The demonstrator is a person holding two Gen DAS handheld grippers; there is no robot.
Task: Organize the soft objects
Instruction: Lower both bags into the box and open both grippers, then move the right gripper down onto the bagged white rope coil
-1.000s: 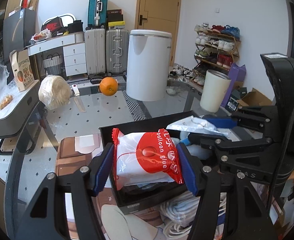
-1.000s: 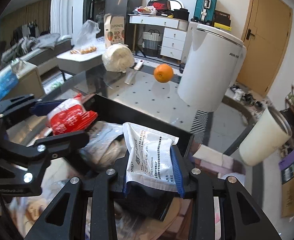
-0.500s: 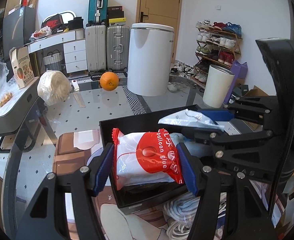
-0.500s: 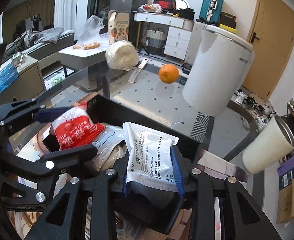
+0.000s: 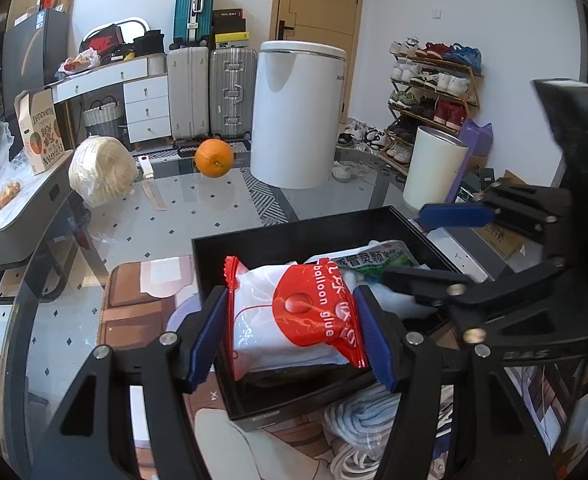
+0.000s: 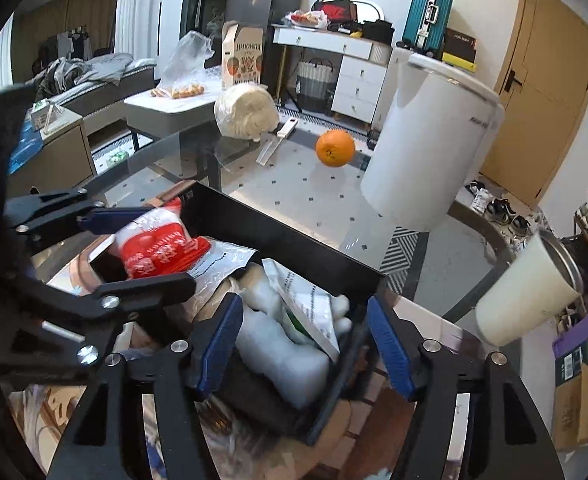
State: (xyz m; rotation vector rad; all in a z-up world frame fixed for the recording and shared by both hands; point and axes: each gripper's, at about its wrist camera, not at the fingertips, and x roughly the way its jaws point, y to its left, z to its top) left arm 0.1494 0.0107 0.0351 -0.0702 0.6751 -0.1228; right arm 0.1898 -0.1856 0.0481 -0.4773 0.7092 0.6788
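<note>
My left gripper (image 5: 290,336) is shut on a red and white "balloon glue" packet (image 5: 294,320) and holds it over the near end of a black box (image 5: 294,236). The packet also shows in the right wrist view (image 6: 158,248). My right gripper (image 6: 305,348) is open and empty above the box (image 6: 294,240). Under it lie a white medicine pouch (image 6: 305,300) and a white soft packet (image 6: 278,348) inside the box. The pouch also shows in the left wrist view (image 5: 373,258), with the right gripper's fingers (image 5: 453,214) spread above it.
The box stands on a glass table (image 5: 214,216). On the table are an orange (image 5: 214,158), a wrapped white bundle (image 5: 102,170), a knife (image 5: 152,188), a white bin (image 5: 297,112) and a cream cup (image 5: 433,172). Coiled white rope (image 5: 365,428) lies near me.
My right gripper has opened and let go of the white pouch, which now lies in the box. My left gripper still holds the red packet in the same place.
</note>
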